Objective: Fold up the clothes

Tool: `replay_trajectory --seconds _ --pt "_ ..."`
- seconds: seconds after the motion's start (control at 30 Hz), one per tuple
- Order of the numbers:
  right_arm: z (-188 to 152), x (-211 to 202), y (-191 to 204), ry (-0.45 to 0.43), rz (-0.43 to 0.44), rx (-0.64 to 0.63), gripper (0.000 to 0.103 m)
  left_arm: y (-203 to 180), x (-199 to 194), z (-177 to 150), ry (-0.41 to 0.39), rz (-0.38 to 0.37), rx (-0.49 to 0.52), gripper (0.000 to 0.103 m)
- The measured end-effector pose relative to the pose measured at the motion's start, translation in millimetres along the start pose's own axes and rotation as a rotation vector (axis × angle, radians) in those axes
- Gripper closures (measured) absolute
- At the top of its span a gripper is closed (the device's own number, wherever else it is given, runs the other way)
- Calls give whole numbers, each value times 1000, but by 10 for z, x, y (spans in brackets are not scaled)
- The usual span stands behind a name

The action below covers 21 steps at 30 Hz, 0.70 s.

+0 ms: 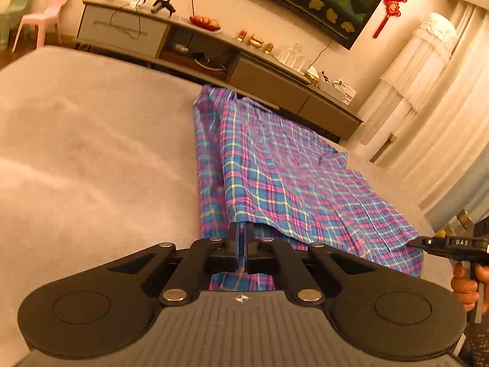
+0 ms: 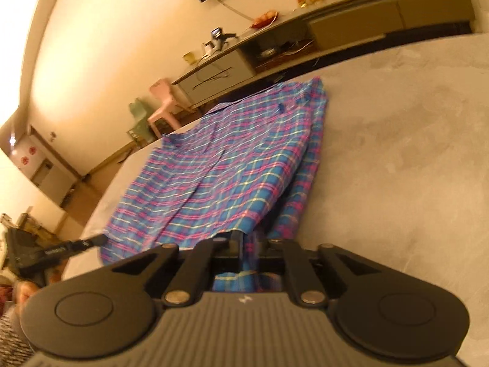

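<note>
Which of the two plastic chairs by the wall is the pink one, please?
The pink chair stands nearer the cabinet; the green chair beside it, farther from the cabinet, is the other one.

Plaid shirt (image 1: 275, 168): thin woven cloth, matt. Grey bedcover (image 1: 91, 140), frame left: soft, napped. Left gripper (image 1: 241, 232): matt black plastic.

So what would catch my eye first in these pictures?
The bright plaid shirt spread on the grey bed stands out most. Next, the black left gripper and right gripper at the near edge, each shut on the shirt's hem. Behind runs a long cabinet along the wall, with a plate of fruit on top.
</note>
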State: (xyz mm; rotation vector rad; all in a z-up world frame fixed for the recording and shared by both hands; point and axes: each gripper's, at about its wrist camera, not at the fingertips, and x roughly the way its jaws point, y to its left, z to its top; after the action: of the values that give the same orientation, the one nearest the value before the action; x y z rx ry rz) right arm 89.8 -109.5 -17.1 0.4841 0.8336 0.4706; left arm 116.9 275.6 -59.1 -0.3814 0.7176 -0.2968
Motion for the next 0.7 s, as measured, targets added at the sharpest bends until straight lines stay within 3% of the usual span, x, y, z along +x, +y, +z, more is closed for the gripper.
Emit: replay_trajectory --seconds 0.03,0.07,0.13,0.17,0.2,0.27,0.37,0.43,0.47,0.5,0.53,0.57,0.7 --pt "6 -3 -6 10 17 11 80 27 -30 -13 -3 -8 -9 101" --pt "16 -6 -12 16 36 23 65 54 -60 -25 -5 -15 -18 100" --pt "43 -8 -25 14 72 55 48 98 -92 -25 -12 -33 -39 89" --pt "56 0 -28 10 83 74 48 98 -77 11 -20 -45 -50 73" --pt "66 19 -38 7 89 92 48 91 -63 47 -31 -55 -57 48" --pt "77 57 -73 3 99 134 48 66 -38 98 -53 -71 -59 24" --pt "94 98 -215 0 143 235 48 42 30 135 -59 -102 -76 23" --pt "86 148 -258 1 150 262 54 -4 102 124 -43 -111 -64 25" --pt "76 187 -231 7 131 240 74 -50 138 111 -34 -99 -41 32" --pt "66 226 -205 13 111 217 86 -103 173 97 -24 -79 -15 70" --pt "56 260 -177 17 93 194 98 -147 196 89 -7 -63 4 92" --pt "52 261 -142 15 81 169 100 -175 155 85 -2 -57 5 101" --pt "43 -88 45 -38 124 104 100 -178 -289 -1 -26 -101 -43 102"
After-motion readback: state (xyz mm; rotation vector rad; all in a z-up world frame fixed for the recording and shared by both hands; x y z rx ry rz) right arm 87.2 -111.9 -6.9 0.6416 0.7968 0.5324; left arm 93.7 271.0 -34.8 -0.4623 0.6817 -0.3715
